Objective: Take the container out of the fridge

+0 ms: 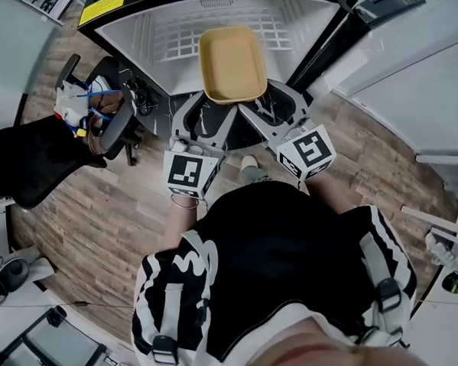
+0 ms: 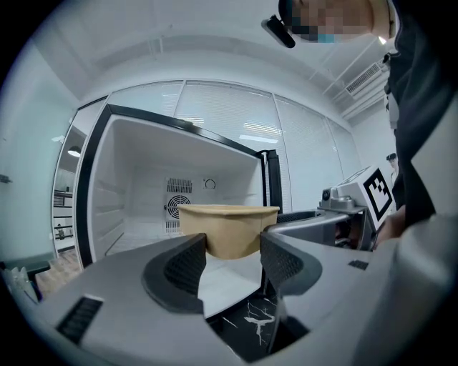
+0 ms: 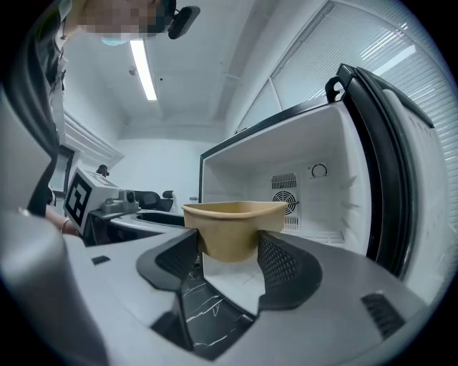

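A tan, empty, rectangular container (image 1: 232, 63) hangs in front of the open fridge (image 1: 157, 34), over the fridge's lower front edge. My left gripper (image 1: 208, 104) is shut on its near left corner and my right gripper (image 1: 264, 101) on its near right corner. In the left gripper view the container (image 2: 229, 230) sits pinched between the jaws of the left gripper (image 2: 233, 259), with the empty white fridge interior (image 2: 143, 207) and its fan behind. The right gripper view shows the container (image 3: 232, 229) clamped in the right gripper (image 3: 229, 254) the same way.
The fridge door (image 1: 373, 10) stands open at the right. A black office chair (image 1: 107, 116) with cables and small items on it stands to the left on the wooden floor (image 1: 100, 216). White panels (image 1: 431, 91) line the right side.
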A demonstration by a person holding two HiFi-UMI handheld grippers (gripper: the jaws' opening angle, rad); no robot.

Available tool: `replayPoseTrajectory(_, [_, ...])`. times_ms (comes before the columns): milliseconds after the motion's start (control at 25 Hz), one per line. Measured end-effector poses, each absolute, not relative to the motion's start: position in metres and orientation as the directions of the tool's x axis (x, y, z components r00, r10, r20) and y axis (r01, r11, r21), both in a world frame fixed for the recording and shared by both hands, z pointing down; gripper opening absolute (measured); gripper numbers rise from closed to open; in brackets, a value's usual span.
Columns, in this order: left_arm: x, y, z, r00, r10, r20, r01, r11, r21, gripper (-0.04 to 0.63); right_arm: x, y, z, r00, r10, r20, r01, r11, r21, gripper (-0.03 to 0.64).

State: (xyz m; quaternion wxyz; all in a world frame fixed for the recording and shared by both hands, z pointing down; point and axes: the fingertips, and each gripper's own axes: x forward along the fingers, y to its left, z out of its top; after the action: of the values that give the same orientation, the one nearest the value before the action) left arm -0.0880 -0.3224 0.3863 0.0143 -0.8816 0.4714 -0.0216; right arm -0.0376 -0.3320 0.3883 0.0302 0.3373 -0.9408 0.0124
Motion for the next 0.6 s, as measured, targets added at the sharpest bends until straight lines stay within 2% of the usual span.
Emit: replayPoseTrajectory(600, [-0.097, -0.256, 0.383, 0.572, -0.82, 0.007, -0.819, -0.572, -0.044, 0.241, -0.046, -0.265, 0.385, -0.751, -0.659, 0.045, -0.66, 0.752, -0.01, 0.272])
